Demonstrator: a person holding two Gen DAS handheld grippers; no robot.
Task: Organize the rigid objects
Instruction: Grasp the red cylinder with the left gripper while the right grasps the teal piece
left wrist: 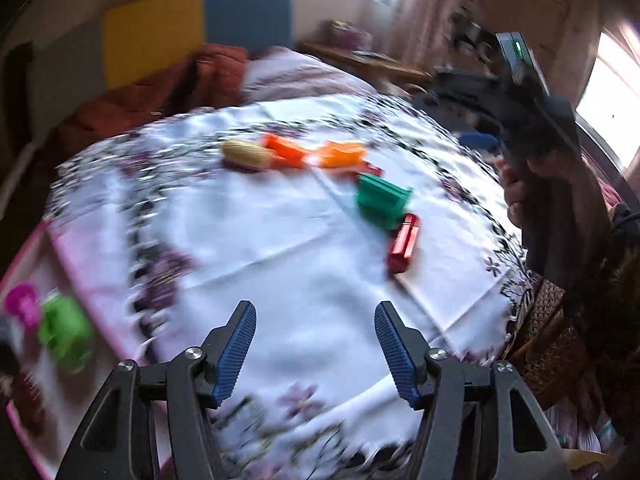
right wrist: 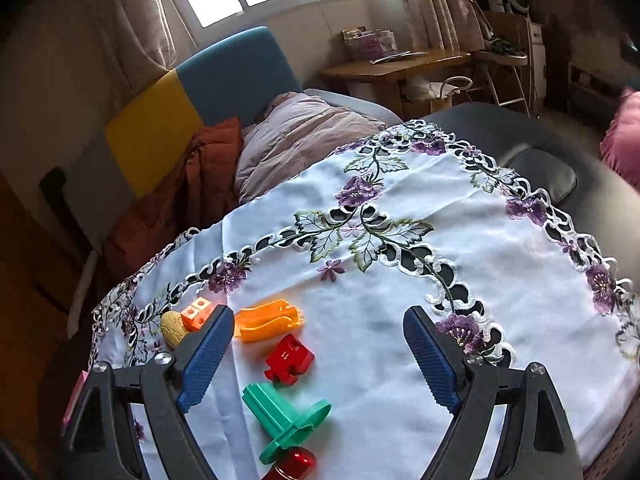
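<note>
Toys lie on a white embroidered cloth [left wrist: 280, 240]: a yellow corn-like piece [left wrist: 246, 155], an orange block [left wrist: 285, 151], an orange curved piece [left wrist: 342, 154], a green piece [left wrist: 382, 200] and a red shiny piece [left wrist: 403, 249]. My left gripper [left wrist: 316, 312] is open and empty, above the near cloth. My right gripper [right wrist: 318, 316] is open and empty over the toys: the orange curved piece [right wrist: 267, 319], a red number block [right wrist: 289, 359], the green piece [right wrist: 286, 420], the red shiny piece [right wrist: 298, 465], the orange block [right wrist: 195, 313] and the corn piece [right wrist: 173, 328]. The right gripper's body [left wrist: 532, 120] shows in the left view.
A pink tray [left wrist: 72, 264] at the left holds a green toy [left wrist: 66, 334] and a magenta toy [left wrist: 22, 306]. A bed with a pillow [right wrist: 300, 140] and a yellow and blue headboard [right wrist: 200, 96] stands behind the table. A wooden desk [right wrist: 392, 66] stands by the window.
</note>
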